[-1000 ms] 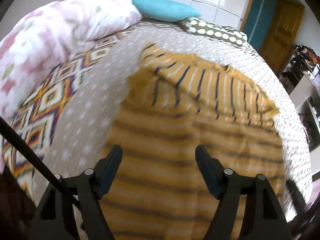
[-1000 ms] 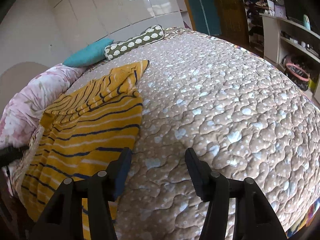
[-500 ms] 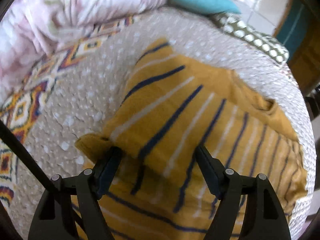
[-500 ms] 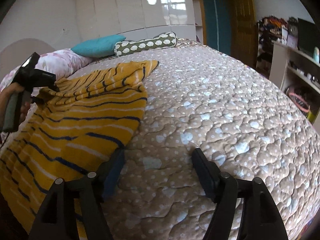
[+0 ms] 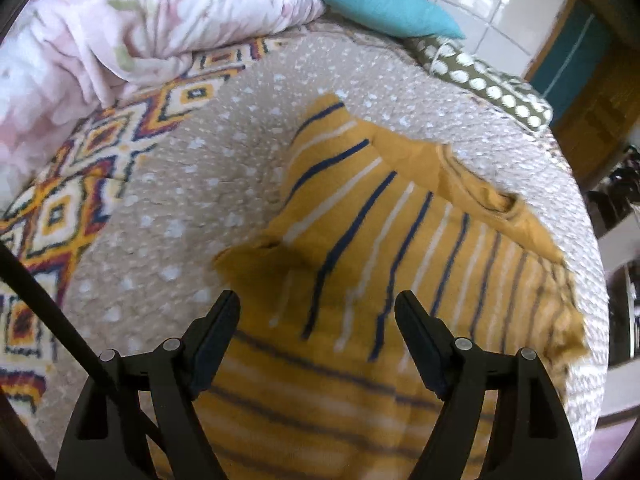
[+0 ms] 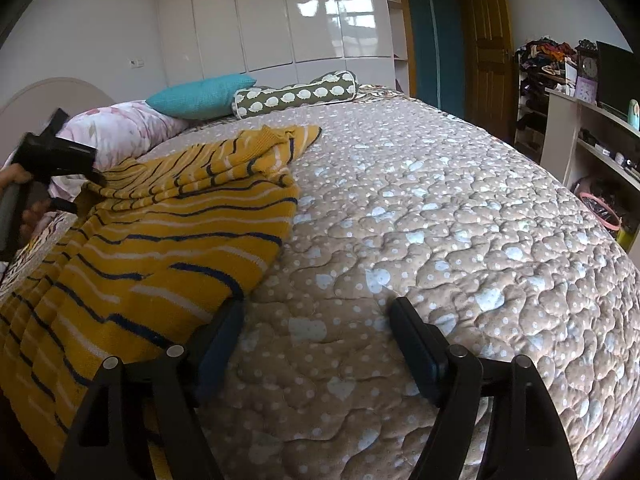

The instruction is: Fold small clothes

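On the quilted bed [image 6: 460,220], the striped sweater [image 5: 360,240] is laid part-folded. Left gripper [image 5: 318,334] jaws are opening, nothing clamped; right gripper [image 6: 316,336] likewise, over bare quilt. Risk: only the top layer gets pinched, so the fold is dragged apart.

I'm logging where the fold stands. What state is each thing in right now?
Yellow striped sweater: lying on the bed, top part folded over.
Left gripper: jaws opening, nothing gripped.
Right gripper: jaws opening, nothing gripped.
Wooden door: open.
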The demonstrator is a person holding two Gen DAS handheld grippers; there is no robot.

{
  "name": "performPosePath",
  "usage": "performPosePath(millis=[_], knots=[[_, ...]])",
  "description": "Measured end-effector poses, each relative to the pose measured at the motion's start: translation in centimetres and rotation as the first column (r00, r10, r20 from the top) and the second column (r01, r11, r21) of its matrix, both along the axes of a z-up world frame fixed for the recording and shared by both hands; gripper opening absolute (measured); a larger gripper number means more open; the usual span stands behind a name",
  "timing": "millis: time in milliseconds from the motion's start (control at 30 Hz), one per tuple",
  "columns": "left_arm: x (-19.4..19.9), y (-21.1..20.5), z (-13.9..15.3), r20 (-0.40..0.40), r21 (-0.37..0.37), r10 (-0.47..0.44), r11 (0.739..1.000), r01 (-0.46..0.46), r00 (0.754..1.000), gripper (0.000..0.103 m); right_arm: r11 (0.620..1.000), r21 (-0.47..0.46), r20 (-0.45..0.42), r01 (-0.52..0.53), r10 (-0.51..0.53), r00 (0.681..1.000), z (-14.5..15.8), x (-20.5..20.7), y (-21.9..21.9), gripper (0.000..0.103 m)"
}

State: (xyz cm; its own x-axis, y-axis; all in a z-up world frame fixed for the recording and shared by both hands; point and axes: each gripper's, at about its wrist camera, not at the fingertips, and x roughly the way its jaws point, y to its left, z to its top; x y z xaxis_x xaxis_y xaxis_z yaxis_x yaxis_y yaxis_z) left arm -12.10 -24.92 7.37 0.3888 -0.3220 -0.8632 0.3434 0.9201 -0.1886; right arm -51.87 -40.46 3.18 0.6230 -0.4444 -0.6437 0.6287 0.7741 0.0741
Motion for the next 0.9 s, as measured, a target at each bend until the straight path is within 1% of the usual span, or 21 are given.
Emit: performPosePath(millis=[100, 200, 267, 300, 333, 400, 500, 600, 800, 900], knots=[[-2.4, 2.5, 1.5, 0.067, 0.012, -0.022, 1.0, 0.021, 0.998, 0.079, 1.0, -0.008, -0.006, 0.007, -0.007, 1.0, 0.0, 0.1, 0.2, 0.08], [-5.0, 4.7, 2.1, 0.152, 0.074, -0.054, 0.996, 0.043, 0.987, 0.079, 1.0, -0.017, -0.008, 0.016, -0.017, 1.0, 0.0, 0.2, 0.3, 0.08], [-6.7, 6.2, 1.9, 0.208, 0.121, -0.081, 0.991, 0.057, 0.975, 0.079, 1.0, -0.019, -0.009, 0.023, -0.023, 1.0, 0.0, 0.2, 0.4, 0.081], [-7.5, 7.0, 1.6, 0.224, 0.138, -0.09, 0.989, 0.059, 0.97, 0.079, 0.999, -0.021, -0.012, 0.027, -0.027, 1.0, 0.0, 0.2, 0.4, 0.081], [-8.2, 7.8, 1.2, 0.226, 0.148, -0.094, 0.987, 0.061, 0.97, 0.079, 0.999, -0.022, -0.017, 0.032, -0.032, 0.999, 0.0, 0.3, 0.4, 0.081], [-9.0, 9.1, 0.5, 0.199, 0.143, -0.102, 0.987, 0.075, 0.975, 0.079, 0.999, -0.028, -0.031, 0.043, -0.043, 0.999, -0.1, 0.5, 0.5, 0.081], [-10.4, 11.2, -0.6, 0.149, 0.1, -0.086, 0.992, 0.071, 0.985, 0.079, 0.998, -0.033, -0.053, 0.056, -0.058, 0.997, -0.1, 0.7, 0.6, 0.081], [-11.5, 12.4, -1.3, 0.127, 0.062, -0.082, 0.995, 0.074, 0.989, 0.079, 0.997, -0.033, -0.079, 0.075, -0.078, 0.994, 0.0, 1.0, 0.8, 0.082], [-13.6, 13.8, -1.6, 0.146, 0.046, -0.098, 0.995, 0.092, 0.984, 0.079, 0.995, -0.024, -0.123, 0.095, -0.097, 0.988, 0.2, 0.9, 1.5, 0.082], [-14.2, 14.2, -1.3, 0.165, 0.053, -0.113, 0.993, 0.106, 0.98, 0.079, 0.994, -0.012, -0.139, 0.108, -0.109, 0.984, 0.3, 1.0, 1.6, 0.083]])
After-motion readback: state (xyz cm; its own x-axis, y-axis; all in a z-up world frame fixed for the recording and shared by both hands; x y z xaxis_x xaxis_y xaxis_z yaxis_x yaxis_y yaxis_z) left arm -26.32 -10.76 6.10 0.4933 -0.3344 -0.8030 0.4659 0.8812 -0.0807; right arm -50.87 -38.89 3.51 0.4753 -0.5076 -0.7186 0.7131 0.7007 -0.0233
